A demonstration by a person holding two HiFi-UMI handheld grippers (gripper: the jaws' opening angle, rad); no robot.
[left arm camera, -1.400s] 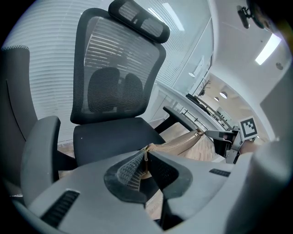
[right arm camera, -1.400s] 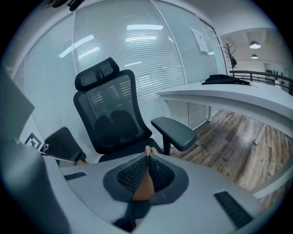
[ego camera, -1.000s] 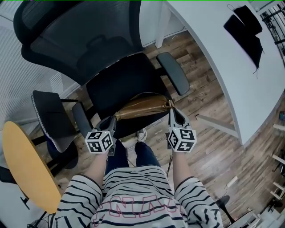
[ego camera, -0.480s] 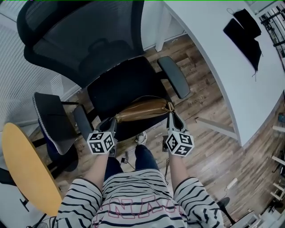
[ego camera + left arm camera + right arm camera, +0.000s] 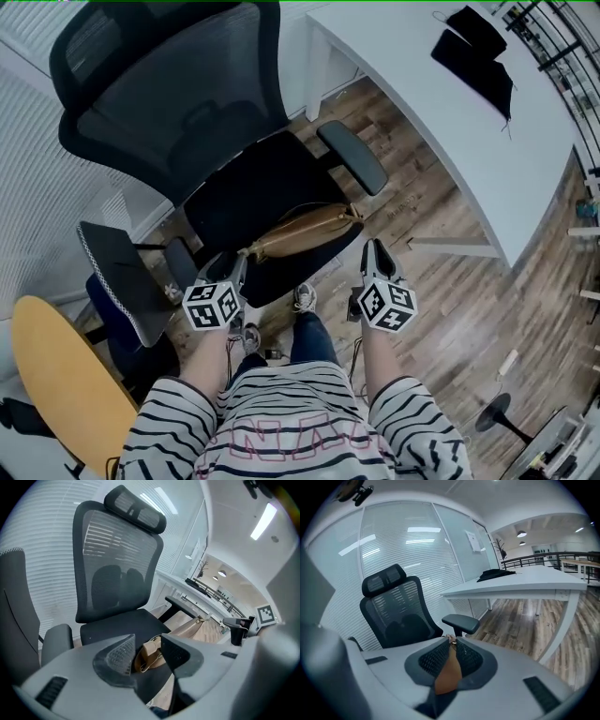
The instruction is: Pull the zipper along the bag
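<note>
On the head view, the tan bag [image 5: 305, 230] lay slantwise across the front of the black office chair seat [image 5: 239, 187]. My left gripper [image 5: 235, 269] sat at its left end. My right gripper [image 5: 374, 249] was just beside its other end, below the chair's armrest [image 5: 352, 157].

In the left gripper view, my jaws had just been opening. They stood apart with the bag's folded end [image 5: 146, 657] showing between them, and neither pad pressed on it.

In the right gripper view, my jaws were nearly together, pinched on a tan leather tab [image 5: 448, 674] with a small metal ring at its top. I couldn't tell whether that was the zipper pull itself or an end tab.

I judged the bag light and soft — slouchy leather that would bunch and trail after the slider unless one end was pinned. The pull looked small, likely slick at its metal parts, so it wanted a firm, narrow pinch right at the tab. The opposite end wanted a grip on the folded leather — held taut along the zipper line, not lifted.
</note>
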